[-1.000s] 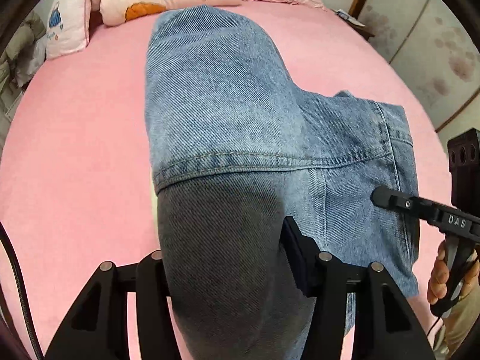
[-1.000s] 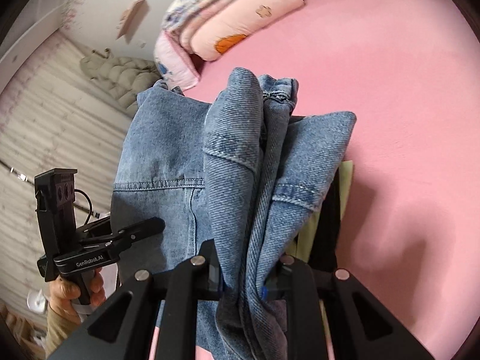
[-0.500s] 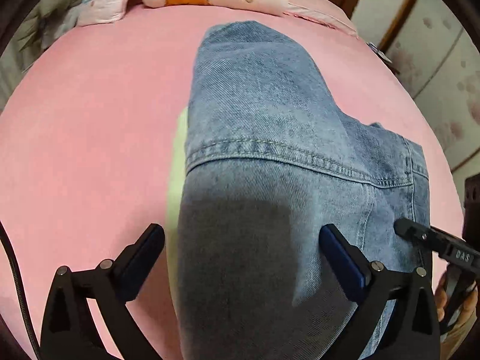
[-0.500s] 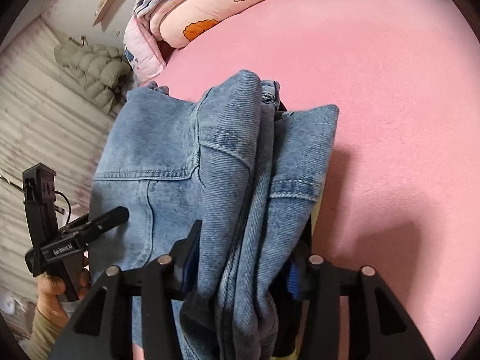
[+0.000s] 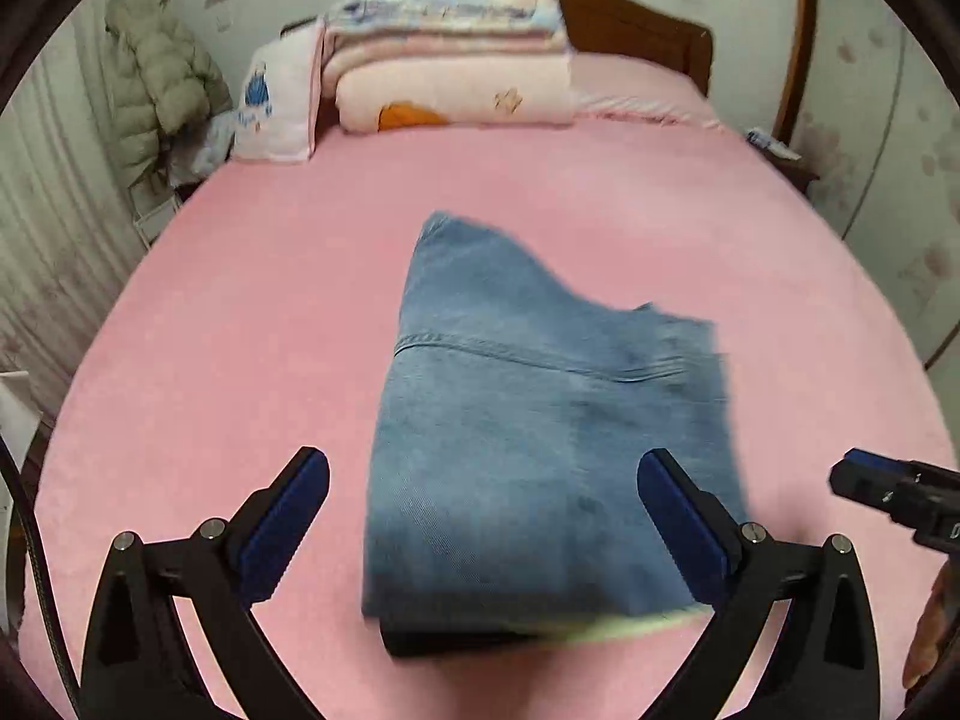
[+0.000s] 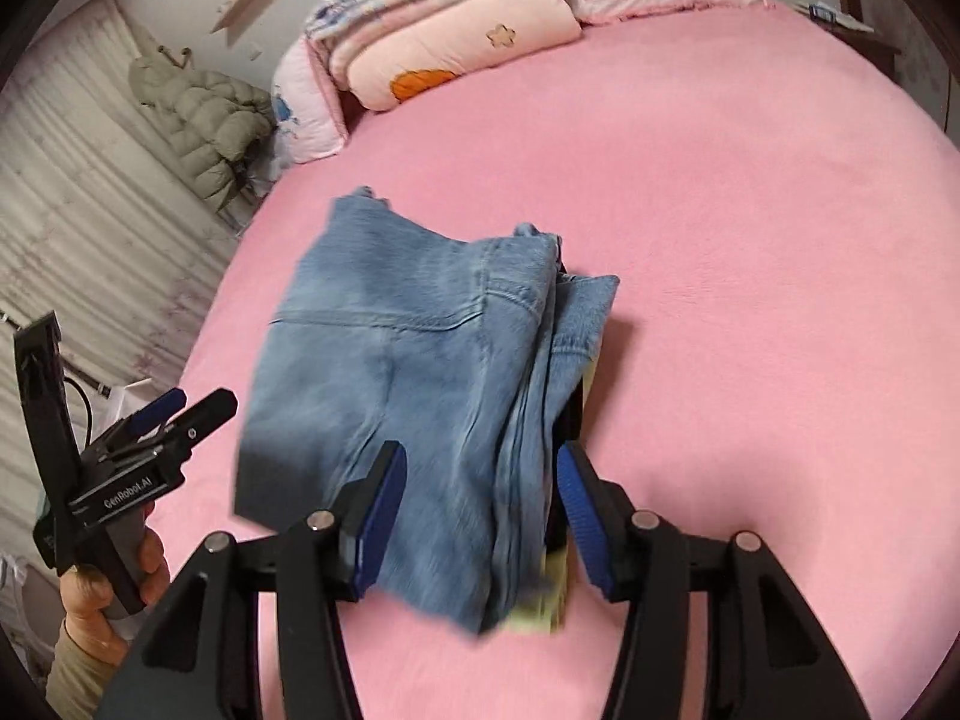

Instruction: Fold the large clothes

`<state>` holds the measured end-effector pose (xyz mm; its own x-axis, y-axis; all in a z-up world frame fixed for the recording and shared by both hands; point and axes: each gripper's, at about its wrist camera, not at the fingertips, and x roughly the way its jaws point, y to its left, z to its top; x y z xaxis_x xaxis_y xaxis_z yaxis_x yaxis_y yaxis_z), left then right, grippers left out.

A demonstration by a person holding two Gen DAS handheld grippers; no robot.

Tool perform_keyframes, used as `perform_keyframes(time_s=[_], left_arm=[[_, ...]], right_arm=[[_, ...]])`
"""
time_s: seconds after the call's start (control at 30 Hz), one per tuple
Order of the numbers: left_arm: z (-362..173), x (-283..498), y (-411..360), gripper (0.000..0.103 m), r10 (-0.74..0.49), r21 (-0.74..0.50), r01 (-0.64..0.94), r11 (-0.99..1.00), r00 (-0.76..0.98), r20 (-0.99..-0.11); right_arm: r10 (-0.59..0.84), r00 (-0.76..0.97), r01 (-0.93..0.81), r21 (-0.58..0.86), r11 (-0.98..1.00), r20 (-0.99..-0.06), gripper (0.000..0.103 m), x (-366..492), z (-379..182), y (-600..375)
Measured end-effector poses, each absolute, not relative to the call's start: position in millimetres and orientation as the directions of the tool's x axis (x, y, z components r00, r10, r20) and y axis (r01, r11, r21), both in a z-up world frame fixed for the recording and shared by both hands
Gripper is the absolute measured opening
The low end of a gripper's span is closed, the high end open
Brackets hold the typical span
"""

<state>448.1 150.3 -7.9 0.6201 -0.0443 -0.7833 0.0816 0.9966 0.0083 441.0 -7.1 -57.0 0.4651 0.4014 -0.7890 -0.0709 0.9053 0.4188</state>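
On the pink bed, in its middle, the jeans lie as a compact folded bundle, layered edges stacked on one side, with something dark and pale yellow showing underneath. Both tongs are released and empty: the left gripper spread wide, the right gripper part open, its jaws having just been opening with cloth between but unpressed. The folding looks essentially done; at most some tidying remains

Black hand-held gripper, blue pads, silver screws; "GenRobot.AI" marking
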Motion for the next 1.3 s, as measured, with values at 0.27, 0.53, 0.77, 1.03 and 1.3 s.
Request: perform_keyframes(time_s=[0.27,0.53,0.77,1.03,1.3], left_arm=[[89.0,336.0,133.1,0.103,-0.083,-0.042,0.080,0.996,0.626,-0.775],[125.0,236.8,96.6,0.103,-0.096,-0.055,0.086,0.995,0.604,-0.791],[136.3,158.3,64.1,0.103,-0.135,-0.073,0.127,0.989,0.603,-0.786],[127.1,90.4,39.6,0.103,-0.126,-0.061,0.125,0.990,0.621,-0.773],[101.4,35.5,19.4,0.103,-0.087,-0.028,0.100,0.995,0.659,-0.747]], right_arm=[[0.399,0.499,-0.113,0.399,0.910,-0.769,0.053,325.7,35.3,-37.6],[0.377,0.510,-0.159,0.346,0.925,-0.773,0.053,211.8,85.7,-59.5],[0.374,0.521,-0.167,0.339,0.926,-0.767,0.053,139.7,95.2,-82.5],[0.331,0.565,-0.125,0.318,0.940,-0.756,0.053,71.6,90.3,-110.9],[0.264,0.623,-0.058,0.294,0.954,-0.737,0.058,9.3,66.0,-127.2]])
